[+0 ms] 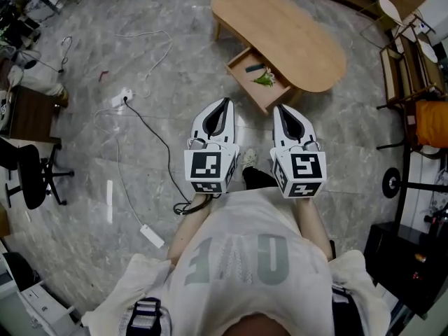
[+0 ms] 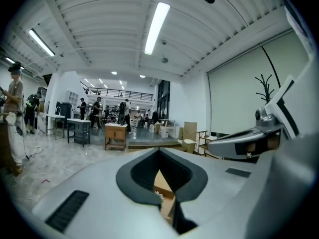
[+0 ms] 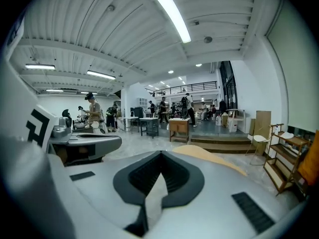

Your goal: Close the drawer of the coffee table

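The grey marbled floor (image 1: 140, 54) carries the coffee table (image 1: 280, 30), a low wooden unit with a rounded, elongated tabletop, which serves as the reference landmark. The person (image 1: 245, 264), in a light printed shirt, stands on the near side of the coffee table, well apart from it and facing it. The drawer (image 1: 246, 82) is pulled out from the near long side of the coffee table, its open tray projecting towards the person; it is not closed. The left gripper (image 1: 224, 106) and the right gripper (image 1: 278, 112) are held side by side between the person and the coffee table. Both point at it, with their tips near the drawer front but not touching it. On the left gripper the fingers (image 2: 137, 171) are clenched tip to tip and hold nothing; the wood of the drawer shows through the gap behind the tips. On the right gripper the fingers (image 3: 134, 178) are likewise clenched and empty, with the tabletop edge visible beyond them. Inside the drawer lie a small green sprig (image 1: 264, 80) and a dark oblong item (image 1: 255, 68) of unclear type. A white power strip (image 1: 120, 98) with trailing cables lies on the floor, well to the left of the coffee table.
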`<state>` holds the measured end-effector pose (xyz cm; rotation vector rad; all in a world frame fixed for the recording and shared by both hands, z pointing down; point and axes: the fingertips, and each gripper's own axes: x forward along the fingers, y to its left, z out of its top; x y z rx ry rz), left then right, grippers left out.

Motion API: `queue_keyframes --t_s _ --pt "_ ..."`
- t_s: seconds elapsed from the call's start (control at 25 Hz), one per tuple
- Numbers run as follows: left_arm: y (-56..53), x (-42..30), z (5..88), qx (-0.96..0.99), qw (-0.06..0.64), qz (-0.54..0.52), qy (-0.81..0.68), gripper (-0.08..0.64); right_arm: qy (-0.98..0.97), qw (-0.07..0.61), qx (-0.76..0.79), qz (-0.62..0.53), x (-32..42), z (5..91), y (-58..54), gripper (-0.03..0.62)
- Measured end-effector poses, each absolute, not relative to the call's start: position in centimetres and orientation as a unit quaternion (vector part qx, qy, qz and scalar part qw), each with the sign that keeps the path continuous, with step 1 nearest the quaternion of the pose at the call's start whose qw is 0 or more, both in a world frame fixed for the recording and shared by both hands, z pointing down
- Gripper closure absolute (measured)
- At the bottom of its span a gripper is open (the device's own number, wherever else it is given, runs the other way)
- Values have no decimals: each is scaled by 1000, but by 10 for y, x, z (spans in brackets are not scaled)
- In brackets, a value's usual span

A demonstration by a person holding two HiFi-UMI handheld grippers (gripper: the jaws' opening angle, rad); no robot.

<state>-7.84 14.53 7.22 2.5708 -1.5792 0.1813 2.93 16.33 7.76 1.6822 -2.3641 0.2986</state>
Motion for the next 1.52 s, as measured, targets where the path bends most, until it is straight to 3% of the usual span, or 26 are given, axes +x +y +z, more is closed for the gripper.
queue_keyframes --t_s 0.48,1.16,1.52 --pt "-19 -43 47 846 48 55 -528 551 -824 123 547 84 45 69 -5 588" --pt "-88 -36 33 875 30 54 -479 552 -815 96 567 69 38 48 -68 587" --pt "-122 -45 90 876 81 70 -470 552 -821 106 549 112 27 106 -109 588"
